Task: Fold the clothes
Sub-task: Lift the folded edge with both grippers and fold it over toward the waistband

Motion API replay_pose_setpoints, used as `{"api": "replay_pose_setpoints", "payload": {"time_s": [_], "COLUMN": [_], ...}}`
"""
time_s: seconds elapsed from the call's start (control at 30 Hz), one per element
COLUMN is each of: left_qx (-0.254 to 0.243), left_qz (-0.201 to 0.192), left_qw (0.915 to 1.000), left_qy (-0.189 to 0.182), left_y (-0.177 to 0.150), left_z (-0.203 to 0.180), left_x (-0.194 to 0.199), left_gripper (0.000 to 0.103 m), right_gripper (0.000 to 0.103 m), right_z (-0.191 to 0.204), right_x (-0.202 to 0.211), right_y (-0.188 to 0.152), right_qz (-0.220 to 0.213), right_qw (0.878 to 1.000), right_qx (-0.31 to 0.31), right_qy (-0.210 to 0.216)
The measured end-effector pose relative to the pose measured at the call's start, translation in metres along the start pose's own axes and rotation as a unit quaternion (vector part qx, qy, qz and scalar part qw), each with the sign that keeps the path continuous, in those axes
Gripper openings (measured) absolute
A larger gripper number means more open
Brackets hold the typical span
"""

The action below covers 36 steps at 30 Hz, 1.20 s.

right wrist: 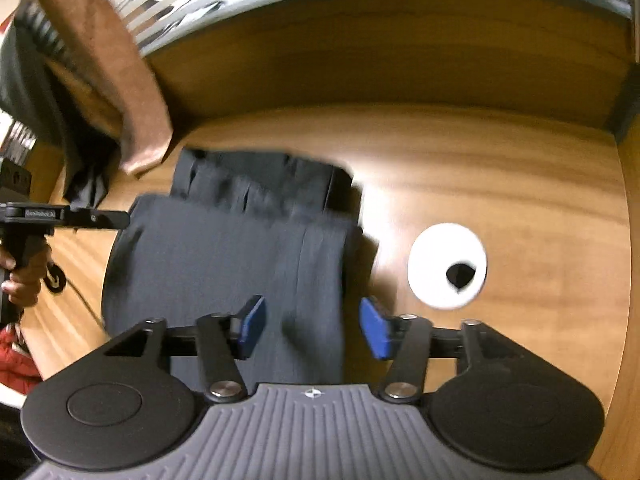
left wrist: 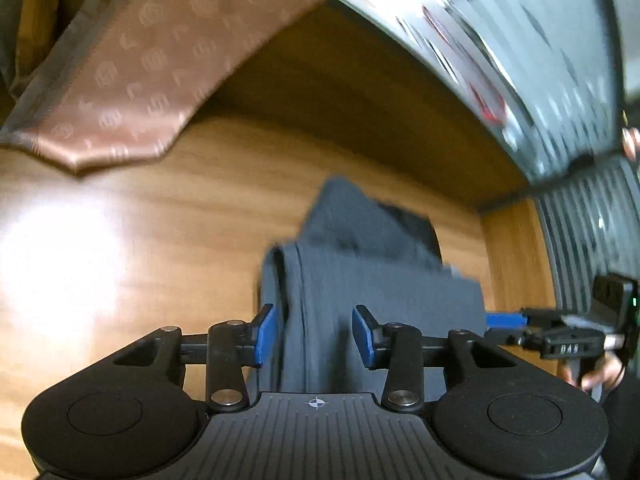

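A dark grey folded garment (left wrist: 360,280) lies on the wooden table (left wrist: 160,240). My left gripper (left wrist: 314,330) is open, its blue pads either side of the garment's near edge, just above it. In the right wrist view the same garment (right wrist: 240,248) lies folded with a darker layer at its far end. My right gripper (right wrist: 312,330) is open over the garment's near right part. The right gripper also shows at the right edge of the left wrist view (left wrist: 520,320); the left gripper shows at the left of the right wrist view (right wrist: 96,218).
A brown patterned cloth (left wrist: 132,72) hangs over the table's far left; it also shows in the right wrist view (right wrist: 120,92). A white round cable grommet (right wrist: 447,266) sits in the table right of the garment. A raised wooden back panel (right wrist: 380,52) borders the far side.
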<state>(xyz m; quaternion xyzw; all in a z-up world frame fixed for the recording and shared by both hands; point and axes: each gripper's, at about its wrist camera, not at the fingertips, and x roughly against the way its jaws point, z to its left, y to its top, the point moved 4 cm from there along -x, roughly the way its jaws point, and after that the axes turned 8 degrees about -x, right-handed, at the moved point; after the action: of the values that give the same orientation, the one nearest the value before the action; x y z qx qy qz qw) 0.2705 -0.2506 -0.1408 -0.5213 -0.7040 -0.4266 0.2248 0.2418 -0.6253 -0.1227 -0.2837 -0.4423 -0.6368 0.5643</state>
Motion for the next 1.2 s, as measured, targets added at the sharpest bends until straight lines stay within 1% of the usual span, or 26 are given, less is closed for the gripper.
{"api": "replay_pose_setpoints", "payload": {"time_s": [0.03,0.07,0.1,0.13,0.17,0.2,0.23,0.37,0.47,0.53,0.6,0.7,0.77,0.8,0.83,0.87,0.9,0.93,0.97,1.0,1.03,1.13,1.2], "left_qx": [-0.004,-0.007,-0.011,-0.015,-0.018,-0.022,-0.023,-0.029,-0.033,-0.031,-0.027,-0.02,-0.014,-0.009,-0.003,0.011,0.026,0.041,0.04,0.037,0.033,0.023,0.016], "left_qz": [0.005,0.011,0.006,0.0,-0.009,-0.018,-0.025,-0.054,-0.075,-0.084,-0.084,-0.078,-0.076,-0.08,-0.085,-0.088,-0.092,-0.095,-0.1,-0.106,-0.112,-0.13,-0.142], "left_qw": [1.0,0.9999,0.9998,0.9998,0.9996,0.9994,0.9991,0.9975,0.9956,0.9949,0.995,0.9958,0.9962,0.996,0.9957,0.9955,0.9951,0.9944,0.9939,0.9935,0.993,0.9911,0.9896], "left_qy": [0.005,0.011,0.014,0.016,0.019,0.022,0.025,0.036,0.045,0.048,0.048,0.045,0.04,0.038,0.037,0.032,0.027,0.023,0.021,0.019,0.018,0.014,0.011], "left_y": [-0.007,-0.014,-0.019,-0.024,-0.026,-0.028,-0.025,-0.012,-0.003,0.01,0.022,0.037,0.044,0.047,0.051,0.053,0.056,0.059,0.061,0.063,0.066,0.073,0.078], "left_z": [-0.003,-0.005,-0.007,-0.008,-0.01,-0.012,-0.013,-0.017,-0.02,-0.018,-0.013,-0.007,-0.002,0.002,0.005,0.01,0.015,0.02,0.019,0.017,0.014,0.007,0.003], "left_x": [-0.002,-0.005,-0.007,-0.008,-0.008,-0.007,-0.006,0.0,0.005,0.001,-0.003,-0.009,-0.011,-0.011,-0.011,-0.013,-0.014,-0.015,-0.013,-0.01,-0.008,0.001,0.006], "left_gripper": [0.048,0.047,0.041,0.029,0.024,0.017,0.015,0.014,0.014,0.014,0.014,0.016,0.02,0.023,0.025,0.026,0.027,0.026,0.025,0.015,0.009,0.006,0.006], "right_gripper": [0.063,0.059,0.052,0.022,0.003,0.001,0.001,0.001,0.001,0.001,0.001,0.002,0.007,0.012,0.027,0.03,0.03,0.028,0.019,0.011,0.001,0.001,0.001], "right_z": [0.001,0.001,0.002,0.002,0.003,0.003,0.005,0.02,0.025,0.026,0.026,0.023,0.018,0.016,0.014,0.012,0.01,0.007,0.005,0.003,0.001,0.005,0.01], "right_x": [-0.001,-0.005,-0.008,-0.011,-0.015,-0.014,-0.011,0.011,0.02,0.02,0.017,0.006,0.0,-0.003,-0.006,-0.009,-0.013,-0.016,-0.019,-0.022,-0.026,-0.025,-0.011], "right_y": [-0.009,-0.019,-0.025,-0.032,-0.038,-0.042,-0.044,-0.039,-0.025,-0.011,0.002,0.023,0.033,0.038,0.043,0.048,0.053,0.059,0.062,0.064,0.065,0.066,0.067], "right_qz": [0.004,0.007,0.009,0.01,0.012,0.005,-0.007,-0.058,-0.08,-0.091,-0.101,-0.097,-0.09,-0.086,-0.082,-0.079,-0.075,-0.071,-0.068,-0.065,-0.066,-0.082,-0.106], "right_qw": [1.0,1.0,1.0,1.0,1.0,1.0,1.0,0.998,0.995,0.993,0.991,0.991,0.992,0.993,0.994,0.995,0.995,0.996,0.996,0.997,0.997,0.996,0.993], "right_qx": [0.003,0.005,0.002,0.0,-0.003,-0.009,-0.008,0.008,0.023,0.031,0.038,0.043,0.039,0.037,0.036,0.034,0.032,0.03,0.025,0.02,0.016,0.007,0.005], "right_qy": [-0.005,-0.01,-0.011,-0.012,-0.013,-0.014,-0.018,-0.03,-0.05,-0.062,-0.074,-0.084,-0.075,-0.07,-0.065,-0.06,-0.055,-0.049,-0.048,-0.047,-0.048,-0.045,-0.043]}}
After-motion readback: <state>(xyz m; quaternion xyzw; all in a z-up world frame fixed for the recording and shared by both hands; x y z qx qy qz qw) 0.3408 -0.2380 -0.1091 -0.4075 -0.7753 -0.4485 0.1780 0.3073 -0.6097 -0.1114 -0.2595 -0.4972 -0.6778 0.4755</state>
